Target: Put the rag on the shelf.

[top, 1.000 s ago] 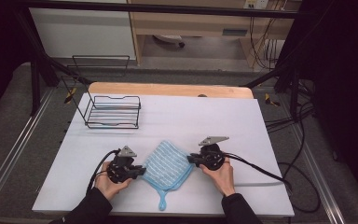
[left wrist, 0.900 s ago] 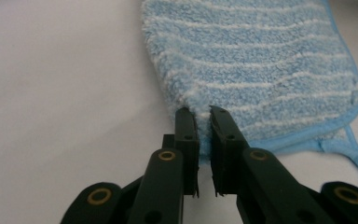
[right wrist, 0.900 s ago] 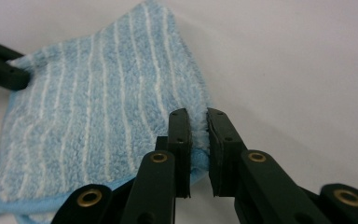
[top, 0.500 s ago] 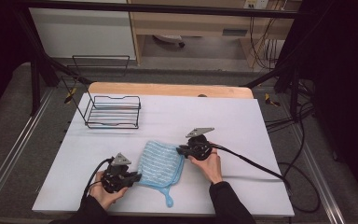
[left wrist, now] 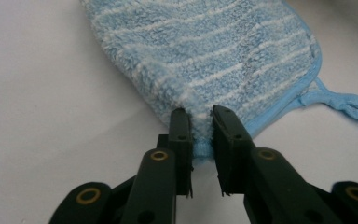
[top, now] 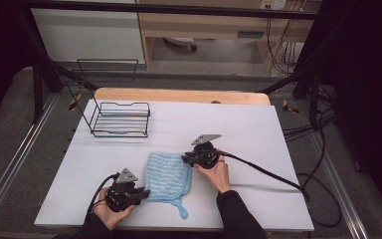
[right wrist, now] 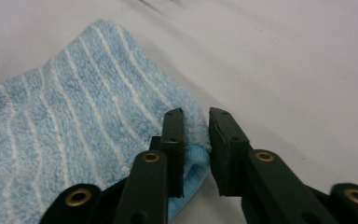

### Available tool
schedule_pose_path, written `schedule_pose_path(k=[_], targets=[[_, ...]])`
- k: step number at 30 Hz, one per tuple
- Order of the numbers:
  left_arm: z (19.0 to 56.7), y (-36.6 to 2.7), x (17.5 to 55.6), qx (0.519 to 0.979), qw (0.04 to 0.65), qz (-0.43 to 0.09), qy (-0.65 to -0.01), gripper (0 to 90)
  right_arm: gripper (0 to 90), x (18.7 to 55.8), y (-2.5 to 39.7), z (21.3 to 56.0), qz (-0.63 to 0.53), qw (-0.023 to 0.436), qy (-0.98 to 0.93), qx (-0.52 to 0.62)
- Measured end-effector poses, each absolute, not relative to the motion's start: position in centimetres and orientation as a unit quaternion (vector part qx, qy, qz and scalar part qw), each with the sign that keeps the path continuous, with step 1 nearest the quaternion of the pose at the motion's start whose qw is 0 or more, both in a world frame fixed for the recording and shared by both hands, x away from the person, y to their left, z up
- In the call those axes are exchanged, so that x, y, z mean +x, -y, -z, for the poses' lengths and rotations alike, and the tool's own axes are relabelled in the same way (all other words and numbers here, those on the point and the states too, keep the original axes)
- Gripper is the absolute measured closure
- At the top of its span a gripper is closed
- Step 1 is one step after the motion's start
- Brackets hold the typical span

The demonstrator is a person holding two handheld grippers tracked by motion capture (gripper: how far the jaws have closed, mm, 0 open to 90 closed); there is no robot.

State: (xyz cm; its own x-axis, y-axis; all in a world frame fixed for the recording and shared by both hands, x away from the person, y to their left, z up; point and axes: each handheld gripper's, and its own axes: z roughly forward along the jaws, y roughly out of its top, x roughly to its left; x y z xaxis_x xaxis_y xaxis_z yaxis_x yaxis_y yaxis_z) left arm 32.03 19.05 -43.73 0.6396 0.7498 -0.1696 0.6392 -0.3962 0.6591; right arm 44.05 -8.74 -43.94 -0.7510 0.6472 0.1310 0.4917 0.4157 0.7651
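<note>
A light blue cloth (top: pixel 166 175) with white stripes lies flat on the white table (top: pixel 238 124), its hanging loop (top: pixel 183 214) pointing toward the front edge. My left gripper (top: pixel 143 192) is at the cloth's near left corner. In the left gripper view that gripper (left wrist: pixel 196 114) is shut on the corner of the cloth (left wrist: pixel 214 51), fluffy pile squeezed between the jaws. My right gripper (top: pixel 185 159) is at the far right corner. In the right gripper view that gripper (right wrist: pixel 196 116) pinches the cloth's (right wrist: pixel 74 121) edge.
A black wire rack (top: pixel 119 118) stands at the back left of the table. A black cable (top: pixel 268 172) trails from the right gripper toward the right edge. Bare table surface lies to the right and behind the cloth.
The cloth has turned from a diamond to lying square. The right gripper moved left and away from the person with its corner. The left gripper drew its corner back toward the front edge.
</note>
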Motion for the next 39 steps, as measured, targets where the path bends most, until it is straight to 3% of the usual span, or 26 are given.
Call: schedule_pose_path(k=[7,8,12,19,29,39], targets=[[43.2,-19.7,32.4,0.831,0.375,-0.081,-0.402,54.1,45.8,42.7,10.8,42.1,-0.457,0.109,-0.812,0.347],[43.1,-19.9,32.5,0.829,0.379,-0.084,-0.401,54.1,45.8,42.7,10.8,42.1,-0.457,0.109,-0.812,0.347],[42.6,-20.8,33.3,0.821,0.395,-0.090,-0.402,39.4,24.8,41.5,13.0,41.9,-0.466,0.108,-0.800,0.361],[42.0,-22.5,34.6,0.810,0.409,-0.093,-0.411,19.8,8.6,39.4,16.4,42.7,-0.460,0.104,-0.797,0.377],[41.2,-24.5,36.4,0.803,0.417,-0.106,-0.414,8.5,1.9,36.9,19.8,43.8,-0.450,0.095,-0.793,0.400],[40.0,-24.5,38.8,0.793,0.417,-0.117,-0.428,11.5,0.7,36.3,20.3,44.2,-0.457,0.098,-0.784,0.409]])
